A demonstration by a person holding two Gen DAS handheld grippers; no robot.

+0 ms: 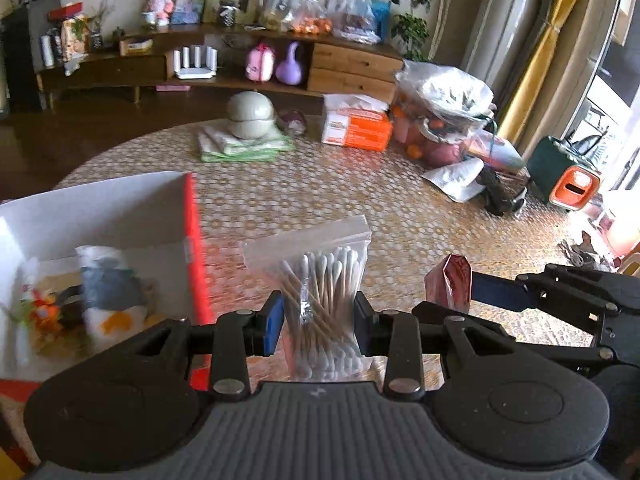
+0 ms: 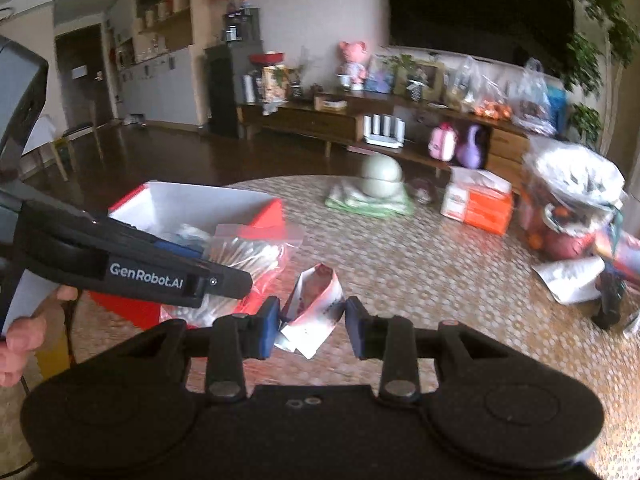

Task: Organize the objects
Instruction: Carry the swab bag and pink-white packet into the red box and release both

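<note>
My left gripper (image 1: 318, 322) is shut on a clear zip bag of cotton swabs (image 1: 324, 292), held above the table just right of a red box (image 1: 196, 248) with a white inside that holds several small items. In the right wrist view the same bag of cotton swabs (image 2: 252, 256) hangs over the near corner of the red box (image 2: 264, 216). My right gripper (image 2: 312, 326) is shut on a small red-and-white packet (image 2: 316, 304), lifted above the table. In the left wrist view that packet (image 1: 450, 286) shows at the right with the other gripper behind it.
The round table has a patterned cloth (image 1: 320, 184). At its far side lie folded green cloths under grey bowls (image 1: 250, 114), an orange tissue box (image 1: 356, 126), a plastic bag of fruit (image 1: 440, 120) and a white paper (image 1: 456, 178). A hand (image 2: 18, 340) shows at left.
</note>
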